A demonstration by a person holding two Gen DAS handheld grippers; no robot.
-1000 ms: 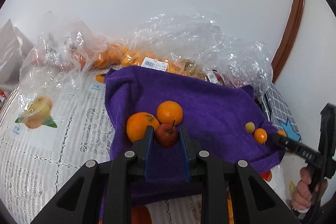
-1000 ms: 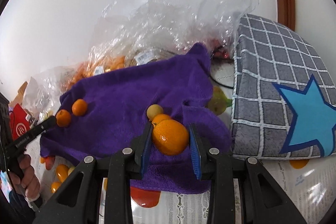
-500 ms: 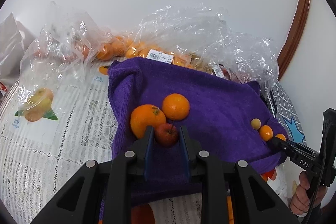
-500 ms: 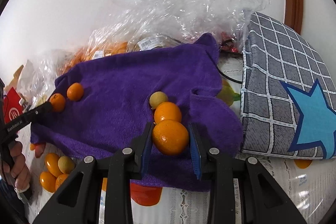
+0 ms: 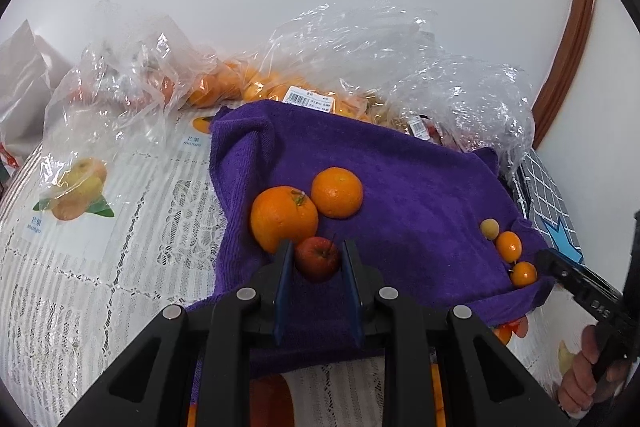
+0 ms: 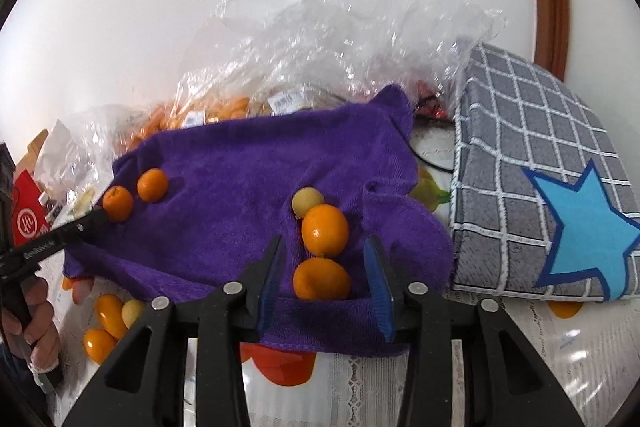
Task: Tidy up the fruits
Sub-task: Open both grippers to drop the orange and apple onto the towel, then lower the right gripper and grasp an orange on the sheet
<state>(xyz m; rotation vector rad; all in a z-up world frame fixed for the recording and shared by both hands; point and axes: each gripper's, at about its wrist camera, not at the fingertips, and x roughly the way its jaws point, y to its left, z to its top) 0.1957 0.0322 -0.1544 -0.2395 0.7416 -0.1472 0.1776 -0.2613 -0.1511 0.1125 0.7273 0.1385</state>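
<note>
The left gripper (image 5: pixel 316 261) is clamped on a small red apple (image 5: pixel 318 258), both pads pressing its sides, with the apple low over the near part of the purple towel (image 5: pixel 404 187) and just beside a large orange (image 5: pixel 284 218) that touches a second orange (image 5: pixel 337 192). The right gripper (image 6: pixel 324 269) has its jaws opening; a small orange fruit (image 6: pixel 321 279) lies on the towel between them with a visible gap on each side, so it looks released. It sits in a short row: just beyond it is another small orange fruit (image 6: pixel 325 231), then a pale yellow one (image 6: pixel 307 201). Judged progress: two groups are forming on the towel, big citrus with the apple on one side and small fruits on the other, so sorting is under way but far from finished. The apple is not yet set down. Loose small fruits (image 6: pixel 110 323) lie off the towel on the lace tablecloth (image 5: pixel 120 267), and clear plastic bags (image 5: pixel 360 67) behind the towel hold more orange fruit. Hard to read: bag contents are blurred by crinkled film and cannot be counted; whether the apple rests on the cloth or hangs just above it cannot be told; orange shapes under the towel's near edge may be printed pictures or fruit. A checked grey cushion (image 6: pixel 540 167) with a blue star blocks the right side.
</note>
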